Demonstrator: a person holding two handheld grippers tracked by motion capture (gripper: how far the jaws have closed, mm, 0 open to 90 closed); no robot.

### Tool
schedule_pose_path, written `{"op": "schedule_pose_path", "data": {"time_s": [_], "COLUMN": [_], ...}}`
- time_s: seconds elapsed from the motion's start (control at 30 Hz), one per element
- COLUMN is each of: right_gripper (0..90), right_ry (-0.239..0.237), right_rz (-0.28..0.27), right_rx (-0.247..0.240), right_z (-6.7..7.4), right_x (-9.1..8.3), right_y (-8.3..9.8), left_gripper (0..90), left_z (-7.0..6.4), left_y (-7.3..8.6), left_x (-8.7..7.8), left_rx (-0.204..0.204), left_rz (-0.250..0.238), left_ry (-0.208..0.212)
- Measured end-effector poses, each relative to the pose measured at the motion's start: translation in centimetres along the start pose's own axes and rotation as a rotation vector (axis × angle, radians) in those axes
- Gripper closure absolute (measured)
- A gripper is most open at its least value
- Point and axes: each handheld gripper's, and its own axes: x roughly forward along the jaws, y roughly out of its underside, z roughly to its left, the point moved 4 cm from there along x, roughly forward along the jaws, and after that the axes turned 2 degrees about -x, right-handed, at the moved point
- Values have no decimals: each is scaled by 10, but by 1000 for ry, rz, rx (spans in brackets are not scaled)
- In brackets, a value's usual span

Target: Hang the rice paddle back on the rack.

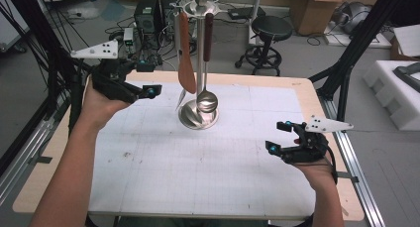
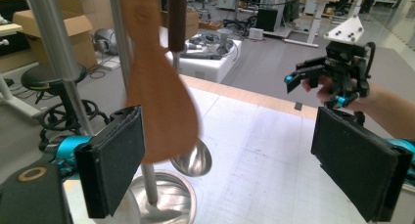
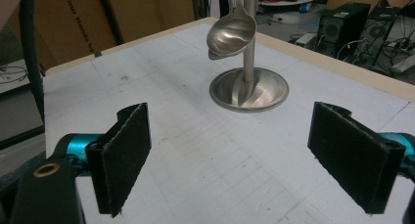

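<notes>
the work surface is a white gridded mat on a pale wooden table [image 1: 317,95], set in a cluttered lab with cardboard boxes, a black stool [image 1: 270,31] and computer gear on the floor behind. at the far middle of the mat stands a metal utensil stand [image 1: 199,53], its dished base resting on the mat and its post carrying hooks up top, so the tools hang free and can be lifted off without tipping anything. a wooden spatula [image 1: 186,58] hangs on the left side of the post, blade down; a steel ladle [image 1: 207,100] with a dark handle hangs just beside it on the right, bowl low over the base. my left gripper [image 1: 141,78] is raised at the spatula's left, near it but apart; in the left gripper view the blade [image 2: 164,111] lies ahead between my spread jaws, nearer the left pad, and nothing is pinched. i judge this as lining up on, or just clear of, the spatula. my right gripper [image 1: 282,137] hovers low over the mat's right side, jaws wide apart and empty, well apart from the stand, kept clear of the left hand's work.
</notes>
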Motion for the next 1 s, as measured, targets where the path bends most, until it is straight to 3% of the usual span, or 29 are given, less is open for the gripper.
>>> {"op": "schedule_pose_path", "data": {"time_s": [0.23, 0.43, 0.53, 0.73, 1.0], "right_gripper": [153, 153, 153, 153, 154], "right_ry": [-1, 3, 3, 6, 13], "right_rz": [4, 4, 5, 4, 16], "right_rx": [1, 5, 6, 11, 21], "right_z": [0, -1, -2, -4, -5], "right_x": [1, 0, 0, -1, -1], "right_y": [1, 3, 3, 4, 7], "left_gripper": [67, 44, 31, 17, 17], "left_z": [-4, -7, -8, -13, -23], "left_y": [24, 50, 63, 86, 108], "left_x": [3, 3, 1, -7, -15], "left_rx": [8, -13, -18, -25, -31], "left_rz": [18, 20, 22, -5, -2], "left_ry": [-13, -5, -24, -18, -21]}}
